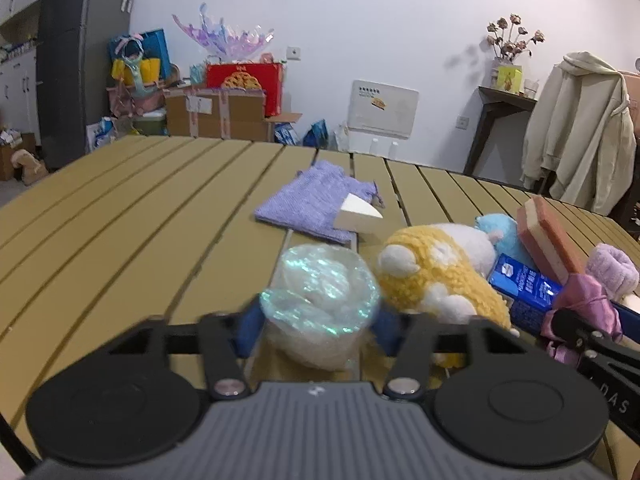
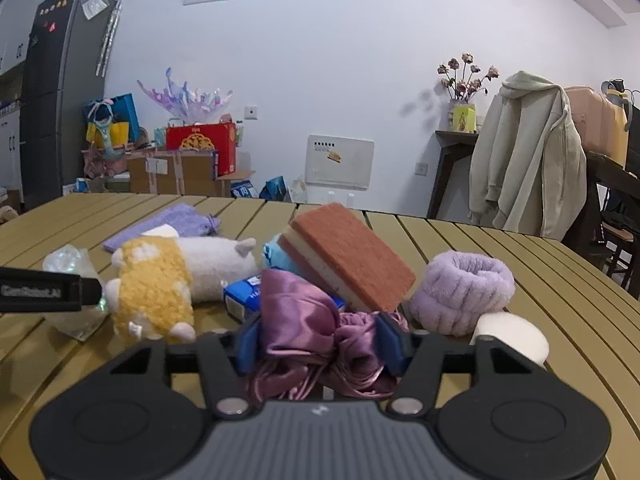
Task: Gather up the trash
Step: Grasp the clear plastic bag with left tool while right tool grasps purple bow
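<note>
Both grabs were underway: the left gripper (image 1: 318,320) clamped the crumpled plastic wrap (image 1: 320,296), the right gripper (image 2: 320,344) pinched the purple satin cloth (image 2: 308,320), likely lifting next.

Setting: a home, lived-in room. Slatted table (image 2: 500,248) in the near ground. Far left, a dark fridge (image 2: 52,92) with magnets. Against the far white wall: stacked cardboard boxes (image 2: 172,176), gift bags (image 2: 112,120). Far right: side shelf with dried flowers (image 2: 466,76), a hoodie (image 2: 524,152) draped over a chair.
</note>
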